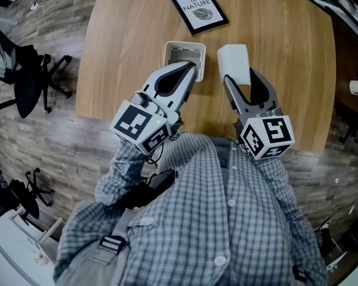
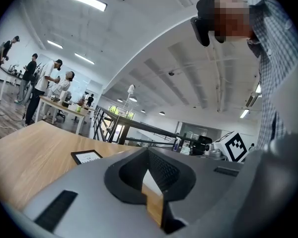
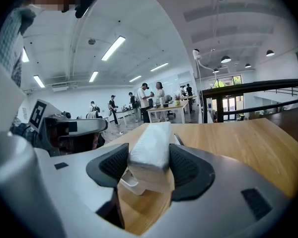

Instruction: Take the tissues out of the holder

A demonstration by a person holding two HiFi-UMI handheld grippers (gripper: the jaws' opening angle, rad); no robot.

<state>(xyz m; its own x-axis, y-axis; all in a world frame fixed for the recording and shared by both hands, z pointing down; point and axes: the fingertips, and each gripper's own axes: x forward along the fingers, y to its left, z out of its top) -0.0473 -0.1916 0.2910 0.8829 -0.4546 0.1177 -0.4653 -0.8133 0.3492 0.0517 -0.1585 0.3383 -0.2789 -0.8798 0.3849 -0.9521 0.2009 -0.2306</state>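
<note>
A white tissue holder (image 1: 174, 45) stands on the wooden table (image 1: 131, 52). My left gripper (image 1: 191, 70) reaches onto its near right edge, jaws closed on the holder's wall; a white sliver of the holder (image 2: 149, 178) shows between the pads. The left gripper (image 2: 148, 155) hides the rest of the holder in its own view. To the right, my right gripper (image 1: 238, 76) is shut on a white pack of tissues (image 1: 233, 58), held outside the holder. In the right gripper view the pack (image 3: 151, 145) sits squeezed between the black pads of the right gripper (image 3: 149, 157).
A black-framed print (image 1: 198, 9) lies on the table beyond the holder, also visible as the print (image 2: 87, 156). Office chairs (image 1: 24, 76) stand on the floor left of the table. People stand at distant tables (image 2: 49, 83). The table's near edge (image 1: 107, 119) runs under my arms.
</note>
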